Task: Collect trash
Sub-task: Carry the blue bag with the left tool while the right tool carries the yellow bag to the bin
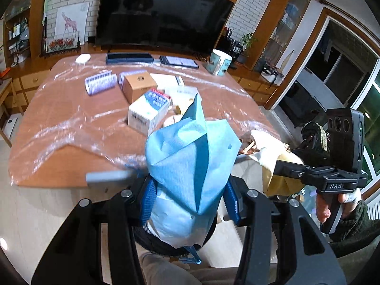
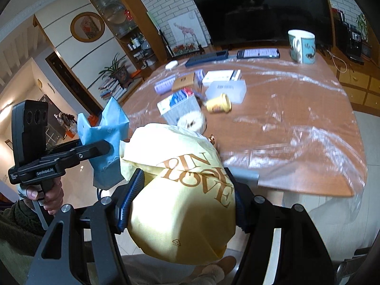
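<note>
My left gripper (image 1: 190,199) is shut on a crumpled light blue bag (image 1: 187,161), held in front of the table's near edge; the bag also shows in the right wrist view (image 2: 106,142). My right gripper (image 2: 187,197) is shut on a pale yellow bag (image 2: 180,201) printed with brown letters, also seen in the left wrist view (image 1: 280,166). On the table (image 2: 285,109) lie a white and blue carton (image 1: 148,111), a brown box (image 1: 139,86), a yellow cup on its side (image 2: 218,103), a white crumpled tissue (image 2: 192,121) and a translucent plastic box (image 2: 226,90).
Clear plastic film (image 1: 71,123) covers the wooden table. At the far edge stand a teal mug (image 1: 219,61), a phone (image 1: 178,61), a dark blue case (image 1: 129,58) and a white disc (image 1: 83,58). Purple rollers (image 1: 101,84) lie at the left. A large TV (image 1: 163,14) stands behind.
</note>
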A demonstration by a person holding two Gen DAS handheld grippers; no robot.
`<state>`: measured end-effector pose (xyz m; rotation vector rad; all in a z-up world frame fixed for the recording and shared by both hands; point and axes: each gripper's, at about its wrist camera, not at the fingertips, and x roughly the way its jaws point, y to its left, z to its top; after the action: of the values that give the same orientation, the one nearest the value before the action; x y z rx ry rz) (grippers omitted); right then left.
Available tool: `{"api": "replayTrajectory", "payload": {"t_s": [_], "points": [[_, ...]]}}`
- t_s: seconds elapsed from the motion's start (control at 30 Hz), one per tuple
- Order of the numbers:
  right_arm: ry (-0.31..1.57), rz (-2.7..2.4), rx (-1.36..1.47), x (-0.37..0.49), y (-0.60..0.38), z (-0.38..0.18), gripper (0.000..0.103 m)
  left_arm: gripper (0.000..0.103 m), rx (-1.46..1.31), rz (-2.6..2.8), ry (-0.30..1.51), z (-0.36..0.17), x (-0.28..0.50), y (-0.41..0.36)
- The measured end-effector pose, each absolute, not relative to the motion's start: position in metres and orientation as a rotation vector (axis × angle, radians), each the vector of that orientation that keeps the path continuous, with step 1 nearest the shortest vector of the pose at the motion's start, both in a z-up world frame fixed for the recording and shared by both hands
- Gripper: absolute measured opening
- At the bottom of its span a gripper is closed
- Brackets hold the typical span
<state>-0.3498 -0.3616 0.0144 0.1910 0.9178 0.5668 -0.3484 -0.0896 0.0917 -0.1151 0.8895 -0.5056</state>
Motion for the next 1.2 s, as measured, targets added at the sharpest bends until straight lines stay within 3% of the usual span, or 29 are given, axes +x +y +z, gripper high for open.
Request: {"api": "replayTrajectory", "payload": {"t_s": [1.2], "points": [[1.117, 0.481, 0.21, -0.34, -0.332, -0.07, 0.065, 0.05, -0.042, -0.454, 1.045, 0.012, -0.345, -0.104]]}}
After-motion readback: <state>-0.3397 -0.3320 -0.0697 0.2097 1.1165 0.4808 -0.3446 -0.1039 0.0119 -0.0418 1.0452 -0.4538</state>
